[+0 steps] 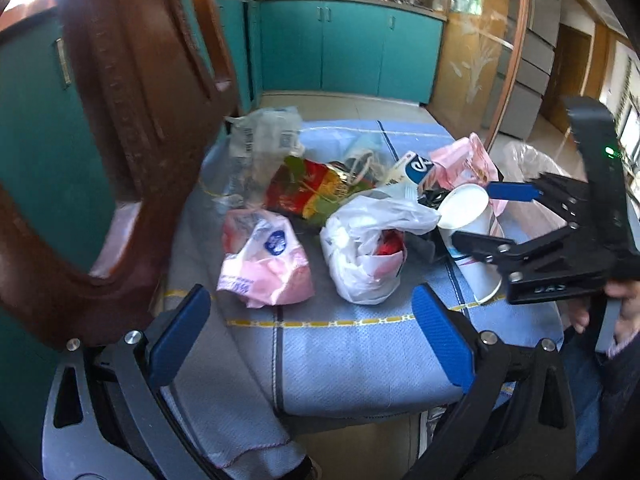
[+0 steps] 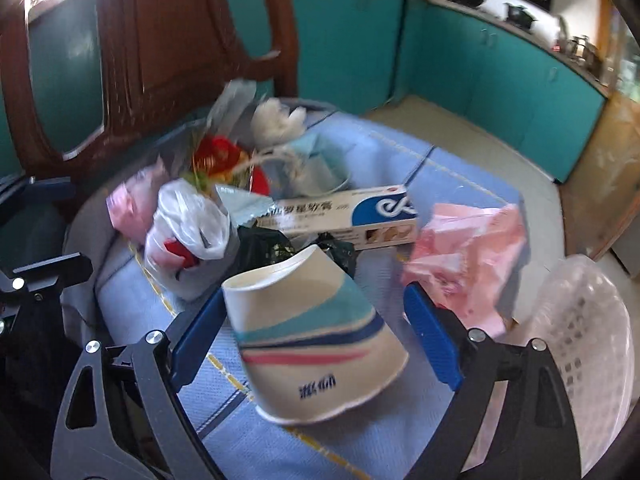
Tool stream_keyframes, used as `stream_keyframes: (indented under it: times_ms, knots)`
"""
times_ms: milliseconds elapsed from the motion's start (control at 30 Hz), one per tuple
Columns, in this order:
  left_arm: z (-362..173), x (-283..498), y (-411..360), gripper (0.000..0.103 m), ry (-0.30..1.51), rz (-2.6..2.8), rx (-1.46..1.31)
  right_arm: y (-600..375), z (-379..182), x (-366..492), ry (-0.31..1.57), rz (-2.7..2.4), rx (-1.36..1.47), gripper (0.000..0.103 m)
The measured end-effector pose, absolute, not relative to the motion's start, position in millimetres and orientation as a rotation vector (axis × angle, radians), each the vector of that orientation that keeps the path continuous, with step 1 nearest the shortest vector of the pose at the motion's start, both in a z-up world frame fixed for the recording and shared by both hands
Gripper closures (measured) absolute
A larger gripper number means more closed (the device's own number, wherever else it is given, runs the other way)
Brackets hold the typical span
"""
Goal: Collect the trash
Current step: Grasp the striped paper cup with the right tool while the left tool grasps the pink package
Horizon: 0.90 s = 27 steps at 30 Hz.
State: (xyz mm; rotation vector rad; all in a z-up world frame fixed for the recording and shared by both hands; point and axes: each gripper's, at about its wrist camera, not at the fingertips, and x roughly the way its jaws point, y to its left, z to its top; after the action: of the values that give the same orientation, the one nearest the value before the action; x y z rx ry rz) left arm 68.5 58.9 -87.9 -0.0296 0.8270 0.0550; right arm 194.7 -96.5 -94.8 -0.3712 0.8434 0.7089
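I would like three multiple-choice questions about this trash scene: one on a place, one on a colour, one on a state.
1. Where is the paper cup?
A. between the right gripper's fingers
B. inside the basket
C. under the white bag

2. What colour is the cloth under the trash?
A. green
B. light blue
C. black

3. How does the left gripper stand?
A. shut on a bag
B. shut on the box
C. open, holding nothing

Answers:
1. A: the cup lies between the blue fingers of the right gripper.
2. B: pale blue with yellow stitching.
3. C: only cloth shows between its pads.
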Motion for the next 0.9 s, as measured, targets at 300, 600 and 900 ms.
stream_keyframes:
  times_ms: [300,600,900]
  knots:
    - [-81,94,59,0.005,0.802,0.083,0.006,-99,-99,190,0.847,0.807,-0.346,0.034]
    - [-106,120,81,0.021,0.931,0.169,-0.022,-137,-83,193,0.805,0.762,-0.206,0.034]
    - [-109,120,82,0.052,0.93,0.136,-0.02,-140,-78,189,0.766,0.76,-0.188,0.034]
